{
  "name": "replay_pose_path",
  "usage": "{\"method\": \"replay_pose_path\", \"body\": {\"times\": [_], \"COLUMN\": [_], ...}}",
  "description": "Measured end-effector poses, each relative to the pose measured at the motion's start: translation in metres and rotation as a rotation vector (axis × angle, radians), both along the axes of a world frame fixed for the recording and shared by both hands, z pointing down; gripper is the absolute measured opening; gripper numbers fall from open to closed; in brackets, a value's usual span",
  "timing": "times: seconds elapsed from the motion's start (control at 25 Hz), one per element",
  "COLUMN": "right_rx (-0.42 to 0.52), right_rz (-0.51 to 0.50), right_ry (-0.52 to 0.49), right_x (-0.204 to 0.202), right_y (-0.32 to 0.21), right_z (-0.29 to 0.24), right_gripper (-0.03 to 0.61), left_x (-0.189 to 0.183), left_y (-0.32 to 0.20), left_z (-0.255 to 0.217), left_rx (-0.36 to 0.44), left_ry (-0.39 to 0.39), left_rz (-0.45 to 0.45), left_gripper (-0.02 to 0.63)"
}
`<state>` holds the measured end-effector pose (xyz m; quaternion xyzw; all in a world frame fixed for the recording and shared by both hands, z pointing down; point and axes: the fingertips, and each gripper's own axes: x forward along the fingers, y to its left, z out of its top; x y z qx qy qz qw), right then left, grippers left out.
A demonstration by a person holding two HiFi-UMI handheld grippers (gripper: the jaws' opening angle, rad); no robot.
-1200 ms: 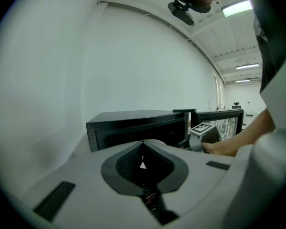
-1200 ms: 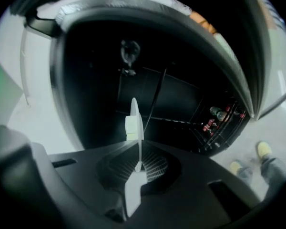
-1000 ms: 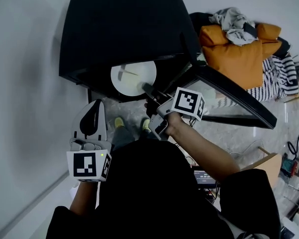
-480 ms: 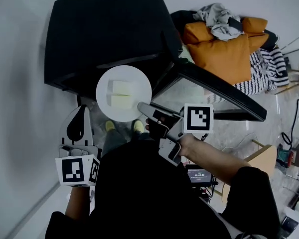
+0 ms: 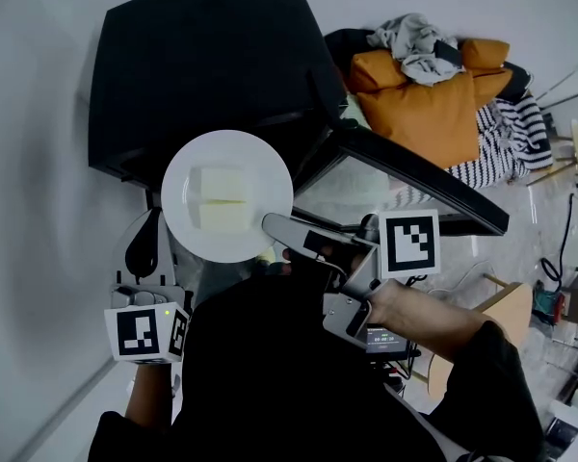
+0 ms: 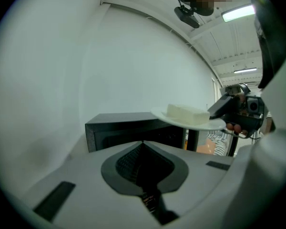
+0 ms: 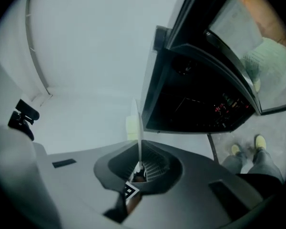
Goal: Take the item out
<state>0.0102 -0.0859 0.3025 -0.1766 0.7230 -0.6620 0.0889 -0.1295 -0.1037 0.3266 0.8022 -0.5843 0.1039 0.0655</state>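
Right tool [image 5: 271, 225] clamps a plate [image 5: 179, 196] carrying two pale blocks [image 5: 222, 183].

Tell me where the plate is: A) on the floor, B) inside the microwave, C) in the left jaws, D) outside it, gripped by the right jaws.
D: the right gripper has its jaws clamped on the rim of the plate, which is out in front of the open microwave.

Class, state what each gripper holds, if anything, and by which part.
The right gripper grips the white plate by its rim; the left gripper holds nothing.
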Motion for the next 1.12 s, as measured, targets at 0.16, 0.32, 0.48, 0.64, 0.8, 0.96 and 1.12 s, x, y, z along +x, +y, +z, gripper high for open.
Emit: {"method": "replay_pose_path", "body": {"times": [0.16, 0.32, 0.48, 0.64, 0.8, 0.96, 1.12], "right_rx": [0.029, 0.03, 0.029, 0.014, 0.018, 0.015, 0.011], "right_rz": [0.026, 0.059, 0.098, 0.136, 0.137, 0.13, 0.124], "right_ry": [-0.008, 0.005, 0.049, 0.061, 0.058, 0.063, 0.061], "right_x": [0.007, 0.022, 0.033, 0.037, 0.039, 0.037, 0.034], "right_y": [-0.009, -0.023, -0.032, -0.036, -0.033, -0.034, -0.036], "right_z": [-0.02, -0.017, -0.007, 0.0, -0.004, 0.0, 0.001], "right_gripper": [0.018, 0.02, 0.018, 0.018, 0.02, 0.02, 0.02], "left_x": [0.0, 0.002, -0.002, -0.007, -0.002, -0.002, -0.003], "left_y": [-0.001, -0.008, -0.011, -0.01, -0.006, -0.008, -0.01], "left_z": [-0.003, 0.001, 0.002, 0.002, -0.004, -0.005, -0.005], "left_rx": [0.01, 0.019, 0.024, 0.025, 0.023, 0.024, 0.025], "left_ry": [0.002, 0.008, 0.01, 0.011, 0.004, 0.003, 0.002], "left_rz": [0.007, 0.008, 0.005, 0.006, 0.009, 0.011, 0.009], "left_gripper": [0.008, 0.008, 0.008, 0.008, 0.008, 0.008, 0.008]}}
